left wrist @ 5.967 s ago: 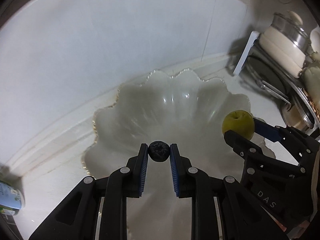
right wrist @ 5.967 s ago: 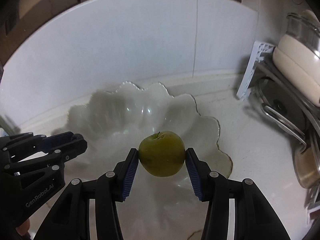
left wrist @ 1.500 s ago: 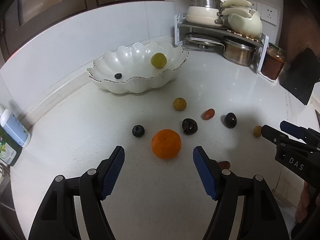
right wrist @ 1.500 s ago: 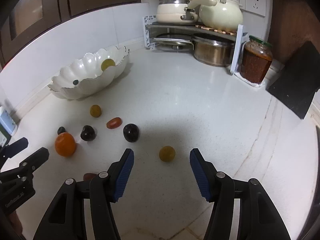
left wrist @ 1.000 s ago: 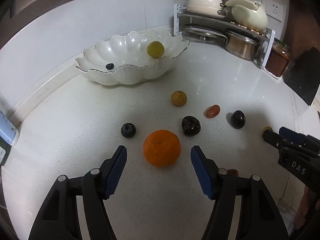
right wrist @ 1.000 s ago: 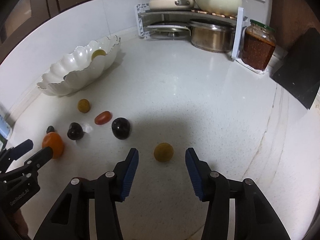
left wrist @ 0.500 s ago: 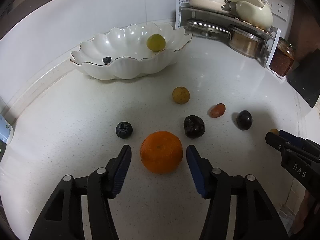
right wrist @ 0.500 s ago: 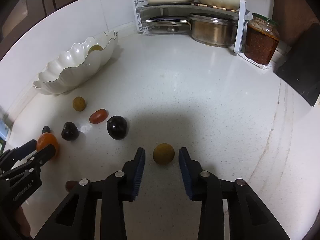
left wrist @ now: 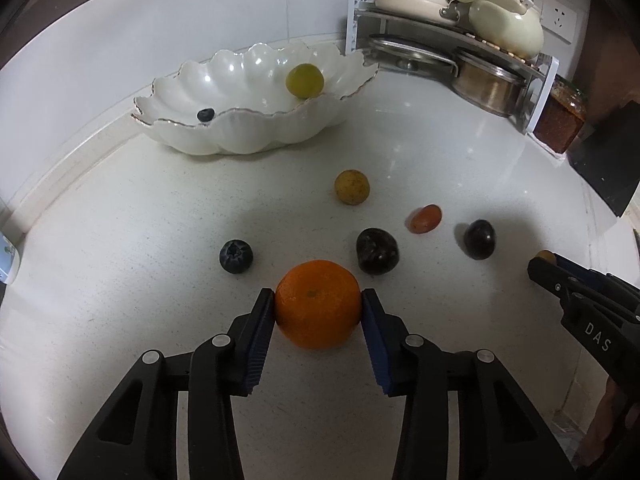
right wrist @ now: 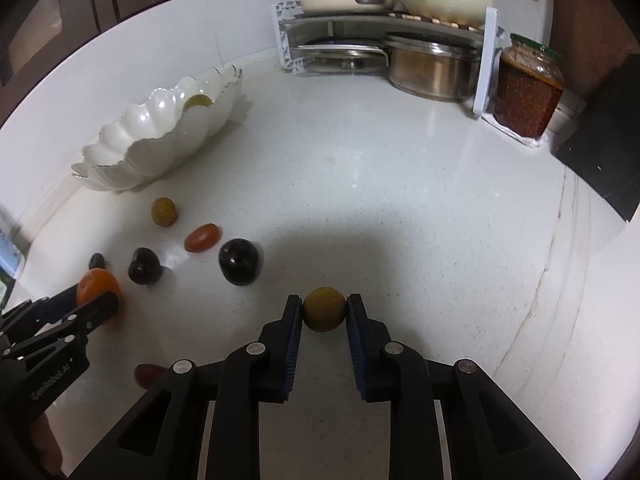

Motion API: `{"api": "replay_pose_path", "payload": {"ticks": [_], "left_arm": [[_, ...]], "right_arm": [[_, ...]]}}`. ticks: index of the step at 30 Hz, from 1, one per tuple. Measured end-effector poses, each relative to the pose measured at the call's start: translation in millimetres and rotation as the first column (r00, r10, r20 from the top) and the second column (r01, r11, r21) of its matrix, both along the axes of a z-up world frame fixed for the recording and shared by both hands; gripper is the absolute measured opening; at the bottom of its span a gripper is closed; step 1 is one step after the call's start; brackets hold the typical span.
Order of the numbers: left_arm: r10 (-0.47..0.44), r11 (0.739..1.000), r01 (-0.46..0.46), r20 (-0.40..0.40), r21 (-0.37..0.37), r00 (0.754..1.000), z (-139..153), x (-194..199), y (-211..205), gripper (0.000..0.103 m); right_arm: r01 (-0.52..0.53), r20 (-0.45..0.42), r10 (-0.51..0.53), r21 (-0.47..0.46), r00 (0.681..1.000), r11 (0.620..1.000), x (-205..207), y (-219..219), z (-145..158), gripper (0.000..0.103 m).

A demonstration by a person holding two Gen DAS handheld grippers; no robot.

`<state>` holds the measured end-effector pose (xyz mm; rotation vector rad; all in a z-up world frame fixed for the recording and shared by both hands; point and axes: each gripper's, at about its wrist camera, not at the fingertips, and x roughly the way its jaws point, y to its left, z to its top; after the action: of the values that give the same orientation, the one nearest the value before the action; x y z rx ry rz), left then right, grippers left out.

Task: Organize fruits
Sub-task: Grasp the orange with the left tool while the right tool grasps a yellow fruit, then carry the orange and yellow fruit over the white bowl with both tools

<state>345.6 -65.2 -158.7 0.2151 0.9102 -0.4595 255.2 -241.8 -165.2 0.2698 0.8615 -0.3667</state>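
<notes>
My left gripper (left wrist: 319, 306) is shut on an orange (left wrist: 318, 304) that rests on the white counter. My right gripper (right wrist: 324, 309) is shut on a small yellow-brown fruit (right wrist: 324, 309), also on the counter. The white scalloped bowl (left wrist: 256, 128) at the back holds a green apple (left wrist: 305, 81) and a blueberry (left wrist: 206, 115). Loose on the counter lie a blueberry (left wrist: 236, 256), a dark fruit (left wrist: 377, 256), a yellow fruit (left wrist: 352, 187), a red tomato (left wrist: 427, 218) and a dark plum (left wrist: 479, 239). A small reddish fruit (right wrist: 147, 374) lies near my right gripper's left side.
A metal rack (right wrist: 384, 20) with pots and a cream kettle stands at the back right. A jar of red sauce (right wrist: 528, 92) stands beside it. A dark board (right wrist: 604, 132) lies at the far right. A bottle (left wrist: 6, 256) stands at the left edge.
Both grippers have moved forward and closed. The left jaws now clamp the orange and the right jaws clamp the yellow-brown fruit.
</notes>
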Motion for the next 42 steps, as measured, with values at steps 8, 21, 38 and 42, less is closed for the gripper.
{"api": "replay_pose_path", "payload": {"ticks": [8, 21, 38, 42], "left_arm": [[0.016, 1.0, -0.015, 0.053, -0.016, 0.998, 19.9, -7.5, 4.7, 0.042], [0.068, 0.996, -0.06, 0.126, -0.065, 0.99, 54.5, -20.0, 16.8, 0.042], [0.133, 0.988, -0.107, 0.253, -0.113, 0.958, 98.0, -24.2, 37.5, 0.041], [0.146, 0.987, -0.119, 0.274, -0.111, 0.951, 105.3, -19.7, 39.1, 0.041]], "right_arm": [[-0.067, 0.04, 0.067, -0.013, 0.997, 0.998, 0.4, 10.5, 18.6, 0.024], [-0.177, 0.122, 0.182, -0.051, 0.976, 0.983, 3.7, 32.9, 54.5, 0.024], [-0.269, 0.222, 0.288, -0.111, 0.931, 0.957, 15.9, 52.8, 93.7, 0.024], [-0.281, 0.243, 0.303, -0.121, 0.921, 0.952, 23.6, 55.9, 100.9, 0.024]]}}
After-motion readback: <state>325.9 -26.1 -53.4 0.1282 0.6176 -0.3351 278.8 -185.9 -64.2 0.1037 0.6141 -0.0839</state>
